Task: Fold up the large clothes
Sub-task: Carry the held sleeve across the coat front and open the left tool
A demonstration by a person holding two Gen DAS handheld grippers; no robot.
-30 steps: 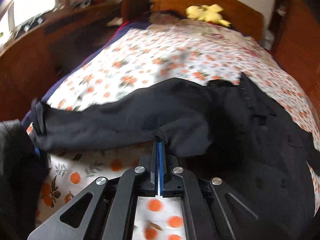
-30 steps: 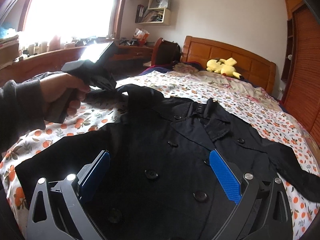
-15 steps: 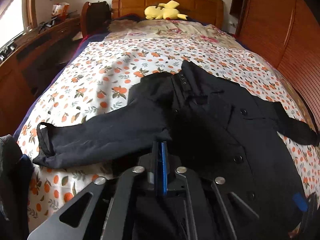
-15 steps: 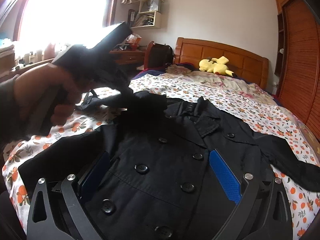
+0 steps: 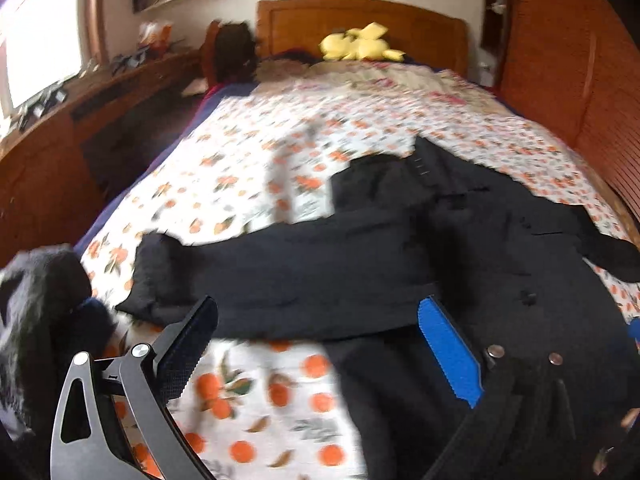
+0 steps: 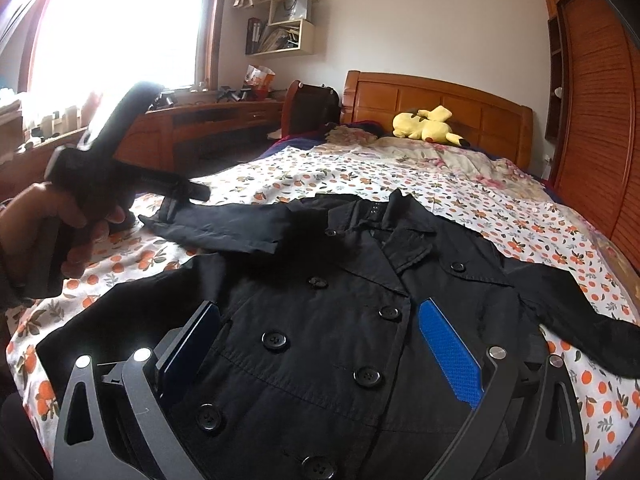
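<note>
A black double-breasted coat [image 6: 340, 320] lies front up on the bed's flowered sheet [image 6: 440, 192]. Its one sleeve [image 5: 300, 268] stretches out to the left and rests flat on the sheet, cuff at the far left. My left gripper [image 5: 318, 308] hovers just short of that sleeve with its jaws opening wide, and nothing is pressed between its pads. A hand [image 6: 48, 224] holds it at the left of the right wrist view. My right gripper [image 6: 320, 306] hangs open above the coat's buttoned front. The other sleeve [image 6: 580, 320] trails off to the right.
A yellow plush toy [image 6: 424, 124] lies by the wooden headboard [image 6: 440, 96]. A long wooden desk [image 6: 208, 128] runs under the window on the left, a slatted wardrobe [image 6: 592, 100] on the right. A dark bundle of cloth [image 5: 40, 300] sits at the bed's near left corner.
The left gripper's jaws went from shut on the sleeve's edge to wide apart, and the sleeve dropped onto the sheet. The left hand drew back from it. The right gripper stayed put.
</note>
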